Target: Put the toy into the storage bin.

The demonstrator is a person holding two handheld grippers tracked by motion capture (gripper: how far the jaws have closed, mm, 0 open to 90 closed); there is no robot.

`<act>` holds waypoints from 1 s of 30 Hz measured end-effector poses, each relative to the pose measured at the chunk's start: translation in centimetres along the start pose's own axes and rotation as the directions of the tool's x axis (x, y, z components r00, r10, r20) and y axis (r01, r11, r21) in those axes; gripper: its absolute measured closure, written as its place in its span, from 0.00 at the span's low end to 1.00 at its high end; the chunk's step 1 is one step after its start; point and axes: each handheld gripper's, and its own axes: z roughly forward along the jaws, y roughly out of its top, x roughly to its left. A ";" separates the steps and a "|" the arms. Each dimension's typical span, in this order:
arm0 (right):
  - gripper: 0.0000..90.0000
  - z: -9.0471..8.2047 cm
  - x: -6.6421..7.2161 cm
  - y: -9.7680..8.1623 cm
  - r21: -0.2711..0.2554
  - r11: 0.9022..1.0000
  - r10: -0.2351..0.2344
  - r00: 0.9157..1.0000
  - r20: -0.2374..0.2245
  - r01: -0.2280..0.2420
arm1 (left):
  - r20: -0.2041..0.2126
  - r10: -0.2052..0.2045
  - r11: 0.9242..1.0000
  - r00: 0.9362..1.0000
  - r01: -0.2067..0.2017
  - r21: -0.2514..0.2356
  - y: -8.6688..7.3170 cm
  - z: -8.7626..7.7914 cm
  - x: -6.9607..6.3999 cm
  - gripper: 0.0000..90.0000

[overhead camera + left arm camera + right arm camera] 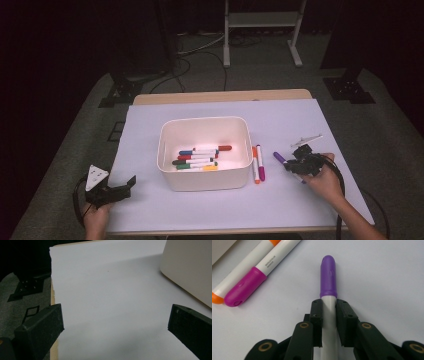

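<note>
My right tongs [329, 312] pinch the purple marker [328, 277] right of the bin [205, 180]; lift level. Left tongs [115, 322] gape empty.

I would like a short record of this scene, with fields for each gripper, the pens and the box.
work in hand: picking up a marker beside the box
right gripper: shut on the purple marker, jaws clamped on its white barrel just behind the cap
left gripper: open, nothing between its jaws, over the white sheet
white box: holds several markers
loose markers: orange marker and magenta marker, side by side right of the box
</note>
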 end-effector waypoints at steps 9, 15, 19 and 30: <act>0.84 -1.1 -0.3 -0.2 0.001 0.999 0.040 0.995 -0.086 -0.040 | -0.001 -0.002 1.000 1.000 0.002 0.001 0.0 0.0 0.0 0.00; 0.84 -3.1 0.1 0.8 -0.028 0.999 0.039 0.987 -0.153 -0.043 | -0.002 0.001 1.000 1.000 -0.001 -0.002 0.0 0.0 0.0 0.00; 0.84 -4.3 0.7 1.7 -0.044 0.999 0.023 0.984 -0.176 -0.031 | -0.003 0.001 1.000 1.000 -0.001 -0.002 0.0 0.0 0.0 0.00; 0.84 -8.8 2.5 5.4 -0.118 0.993 -0.043 0.975 -0.219 0.017 | -0.003 0.005 1.000 1.000 -0.005 -0.004 0.0 0.0 0.0 0.00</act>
